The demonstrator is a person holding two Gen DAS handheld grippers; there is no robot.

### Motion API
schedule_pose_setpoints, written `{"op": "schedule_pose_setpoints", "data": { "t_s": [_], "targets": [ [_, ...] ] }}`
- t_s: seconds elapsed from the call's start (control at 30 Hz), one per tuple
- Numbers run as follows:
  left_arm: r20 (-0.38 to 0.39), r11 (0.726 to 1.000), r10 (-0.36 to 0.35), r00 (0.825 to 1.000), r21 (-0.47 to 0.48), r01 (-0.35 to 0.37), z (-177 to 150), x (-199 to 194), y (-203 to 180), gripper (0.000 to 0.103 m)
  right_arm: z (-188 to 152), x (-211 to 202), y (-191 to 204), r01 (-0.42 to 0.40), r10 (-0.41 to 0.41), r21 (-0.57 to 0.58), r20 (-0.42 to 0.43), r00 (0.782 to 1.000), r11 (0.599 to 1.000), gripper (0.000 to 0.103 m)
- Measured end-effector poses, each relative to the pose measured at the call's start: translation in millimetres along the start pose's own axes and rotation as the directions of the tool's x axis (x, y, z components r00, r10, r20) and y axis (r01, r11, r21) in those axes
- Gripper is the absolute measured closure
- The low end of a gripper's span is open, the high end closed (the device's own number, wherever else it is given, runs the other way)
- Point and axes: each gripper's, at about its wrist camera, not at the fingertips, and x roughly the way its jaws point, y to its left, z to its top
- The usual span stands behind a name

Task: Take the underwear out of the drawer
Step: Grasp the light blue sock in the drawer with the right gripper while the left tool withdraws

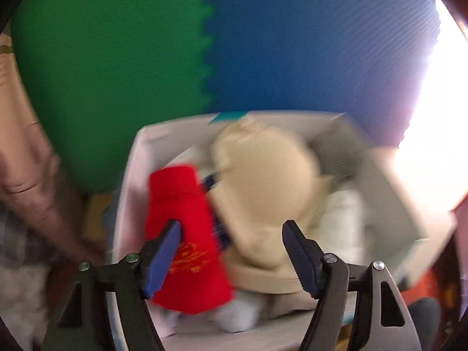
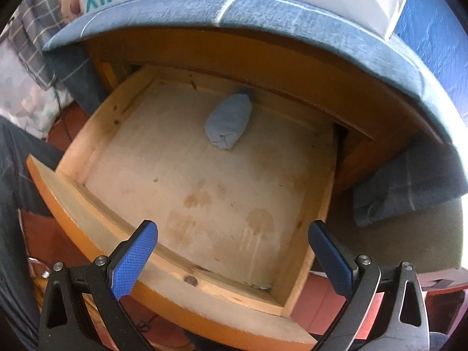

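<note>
One roll (image 2: 229, 122) of blue-grey cloth is all that lies in the drawer (image 2: 96, 134), and I take it for the underwear I must bring out. It rests on the drawer floor near the back wall, a little right of the middle, and nothing touches it. The drawer is pulled far out, so the roll is free to reach from above.

My right tool (image 2: 234, 256) hangs over the drawer's front edge, well apart from the roll. Its blue pads (image 2: 133, 263) stand spread and nothing is between them. I judge it is kept wide so that it can come down around the roll, which is thick and soft.

My left tool (image 1: 231, 256) looks into a white box (image 1: 131, 175) that stands above the drawer, on the blue cloth covering the top. In the box lie a red roll (image 1: 178, 219), a beige bundle (image 1: 263, 193) and pale pieces, packed close together. This picture is blurred. The left tool's pads are also spread; the red roll passes behind the left pad, but I see no pinch on it.

I judge the box is where the pieces are collected, and the blue-grey roll is the last one left. The reach to the back wall is the next demand.
</note>
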Motion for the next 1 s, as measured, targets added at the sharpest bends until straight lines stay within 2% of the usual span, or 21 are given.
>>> {"op": "schedule_pose_setpoints", "data": {
  "t_s": [0.1, 0.17, 0.2, 0.23, 0.33, 0.4, 0.5, 0.6, 0.67, 0.77, 0.83, 0.87, 0.93, 0.97, 1.0],
  "targets": [
    [0.148, 0.997, -0.059, 0.987, -0.047, 0.067, -7.5, -28.9, 8.5, 0.030, 8.8, 14.7, -3.1, -0.046, 0.048, 0.050, -0.045, 0.998, 0.998, 0.001],
    [0.272, 0.996, -0.037, 0.962, -0.062, 0.056, -23.4, -55.6, 17.7, 0.029, 11.2, 20.6, -5.6, -0.069, 0.073, 0.081, -0.051, 0.996, 0.994, 0.001],
    [0.307, 0.997, -0.027, 0.951, -0.065, 0.050, -30.3, -65.4, 21.4, 0.029, 12.1, 23.8, -5.3, -0.063, 0.067, 0.080, -0.051, 0.996, 0.995, 0.001],
    [0.356, 0.997, -0.007, 0.935, -0.067, 0.033, -43.9, -77.5, 27.7, 0.028, 11.7, 25.8, -3.4, -0.052, 0.055, 0.069, -0.052, 0.997, 0.996, 0.001],
    [0.408, 0.997, 0.074, 0.910, -0.059, -0.054, -75.9, -94.5, 39.1, 0.027, 11.6, 33.9, 7.0, -0.020, 0.021, 0.011, -0.066, 0.998, 1.000, 0.001],
    [0.451, 0.991, 0.130, 0.883, -0.025, -0.133, -104.6, -105.3, 41.7, 0.027, 12.7, 37.3, 13.0, -0.024, 0.024, 0.001, -0.068, 0.997, 1.000, 0.001],
    [0.490, 0.977, 0.157, 0.858, 0.050, -0.207, -138.5, -113.5, 45.3, 0.027, 18.4, 40.6, 38.5, 0.004, -0.012, -0.152, -0.051, 0.999, 0.988, 0.001],
    [0.475, 0.975, 0.135, 0.870, 0.095, -0.203, -156.5, -116.7, 59.8, 0.027, 30.4, 37.8, 61.4, 0.008, -0.011, -0.328, -0.007, 1.000, 0.945, 0.001],
    [0.456, 0.976, 0.146, 0.878, 0.081, -0.204, -163.8, -111.1, 67.3, 0.027, 41.2, 41.7, 69.1, -0.004, -0.004, -0.392, -0.020, 1.000, 0.920, 0.001],
    [0.441, 0.981, 0.144, 0.886, 0.053, -0.187, -175.3, -104.6, 76.7, 0.027, 51.5, 50.7, 75.8, -0.015, 0.002, -0.413, -0.031, 1.000, 0.911, 0.001],
    [0.449, 0.985, 0.143, 0.882, 0.023, -0.171, -182.0, -99.6, 84.7, 0.027, 55.9, 60.1, 79.4, -0.041, 0.014, -0.454, -0.063, 0.998, 0.890, 0.001],
    [0.449, 0.986, 0.143, 0.882, 0.014, -0.167, -182.9, -95.0, 86.5, 0.027, 56.7, 67.4, 85.0, -0.040, -0.002, -0.500, -0.083, 0.997, 0.865, 0.001],
    [0.437, 0.987, 0.145, 0.888, -0.003, -0.160, -188.7, -88.0, 93.0, 0.027, 52.3, 75.7, 98.2, 0.005, -0.062, -0.616, -0.071, 0.996, 0.788, 0.001],
    [0.432, 0.987, 0.146, 0.890, -0.007, -0.159, -190.4, -86.6, 95.2, 0.027, 45.6, 83.0, 109.2, 0.063, -0.134, -0.715, -0.043, 0.990, 0.696, 0.001],
    [0.430, 0.988, 0.147, 0.891, -0.014, -0.156, -191.6, -85.4, 98.3, 0.027, 32.5, 90.5, 121.8, 0.153, -0.224, -0.830, 0.034, 0.974, 0.537, 0.001]
  ]
}}
